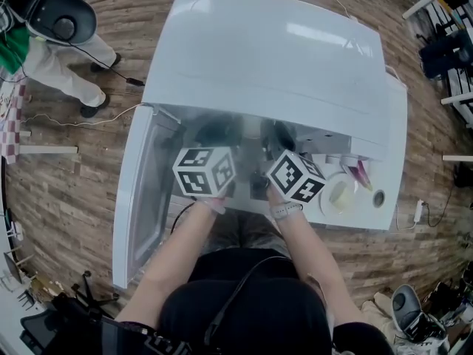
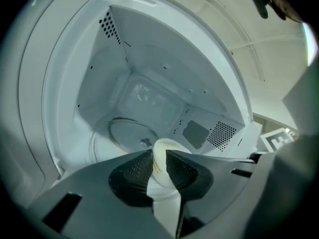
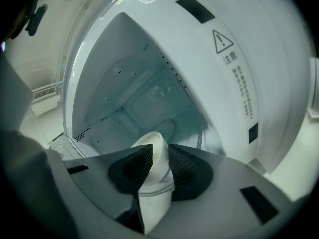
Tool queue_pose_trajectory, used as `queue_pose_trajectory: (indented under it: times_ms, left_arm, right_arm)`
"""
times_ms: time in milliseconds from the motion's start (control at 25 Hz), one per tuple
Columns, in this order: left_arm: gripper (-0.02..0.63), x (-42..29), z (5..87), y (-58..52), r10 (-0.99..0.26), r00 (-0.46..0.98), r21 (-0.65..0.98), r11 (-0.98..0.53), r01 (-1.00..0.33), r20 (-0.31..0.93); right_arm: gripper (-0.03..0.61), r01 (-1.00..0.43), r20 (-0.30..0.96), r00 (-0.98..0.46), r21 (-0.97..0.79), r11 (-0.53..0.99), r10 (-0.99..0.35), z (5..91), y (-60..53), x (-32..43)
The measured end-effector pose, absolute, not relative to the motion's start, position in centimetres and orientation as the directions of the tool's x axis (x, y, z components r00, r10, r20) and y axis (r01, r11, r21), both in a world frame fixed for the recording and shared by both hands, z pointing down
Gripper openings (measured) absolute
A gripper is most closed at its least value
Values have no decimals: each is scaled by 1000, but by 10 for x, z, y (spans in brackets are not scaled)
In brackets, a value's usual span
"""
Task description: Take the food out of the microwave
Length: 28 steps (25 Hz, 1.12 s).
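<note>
The white microwave [image 1: 266, 58] stands with its door [image 1: 144, 191] swung open to the left. Both grippers reach into the cavity; in the head view only their marker cubes show, the left one [image 1: 205, 171] and the right one [image 1: 295, 176]. In the left gripper view my left gripper [image 2: 159, 168] is shut on the rim of a white food bowl [image 2: 167, 148]. My right gripper [image 3: 155, 166] is shut on a white rim of the bowl [image 3: 152, 143] from the other side. The bowl's contents are hidden.
The glass turntable [image 2: 127, 133] lies on the cavity floor behind the bowl. The control panel with a knob [image 1: 378, 197] is at the microwave's right. A person in white trousers [image 1: 59, 65] stands at the far left on the wooden floor, with cables [image 1: 89, 120] nearby.
</note>
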<state>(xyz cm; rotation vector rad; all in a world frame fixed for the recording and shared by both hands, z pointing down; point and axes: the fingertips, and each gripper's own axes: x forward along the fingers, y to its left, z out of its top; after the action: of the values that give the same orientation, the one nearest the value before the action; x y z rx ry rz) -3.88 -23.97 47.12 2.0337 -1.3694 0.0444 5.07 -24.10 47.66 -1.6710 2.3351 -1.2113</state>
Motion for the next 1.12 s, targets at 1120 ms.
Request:
queue_pose_trajectory:
  times_ms: [1120]
  left_arm:
    - [87,-44,457,-173,-803,479,516,-260,-816,354]
  right_arm:
    - [115,-810,377,-400,-572,129,-836,457,-172,45]
